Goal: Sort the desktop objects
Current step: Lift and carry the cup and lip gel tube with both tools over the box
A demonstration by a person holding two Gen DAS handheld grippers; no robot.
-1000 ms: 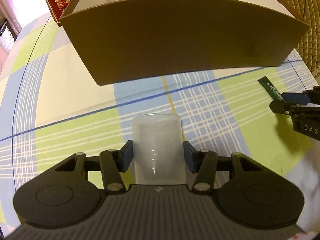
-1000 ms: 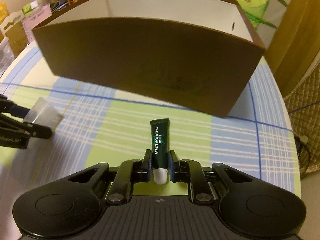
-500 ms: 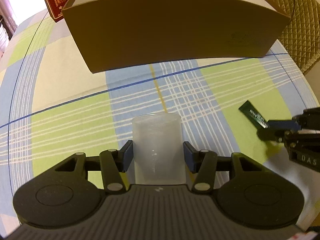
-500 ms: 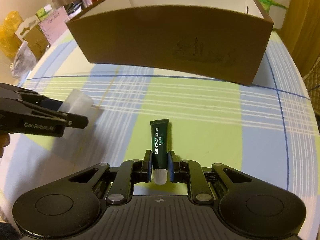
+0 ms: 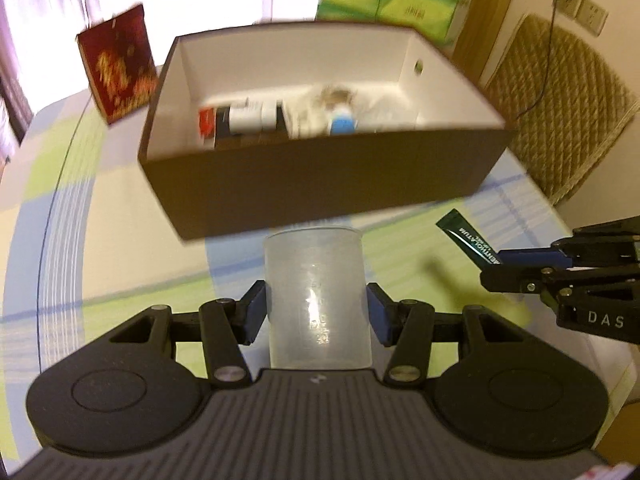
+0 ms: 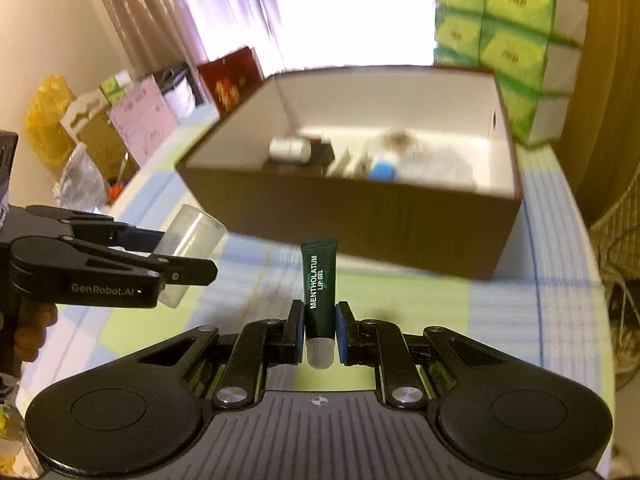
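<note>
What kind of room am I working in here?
Likely a home living or dining room: a checked tablecloth, curtained window, stacked tissue boxes and a cushioned chair.

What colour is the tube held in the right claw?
Dark green with white lettering and a whitish cap; the tube shows best in the right wrist view.

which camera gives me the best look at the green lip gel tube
The right wrist view. There the lip gel tube stands centred between the right gripper's fingers, label readable, white cap showing. The left wrist view shows only its crimped end and part of the label at the right edge, sticking out of that gripper.
</note>
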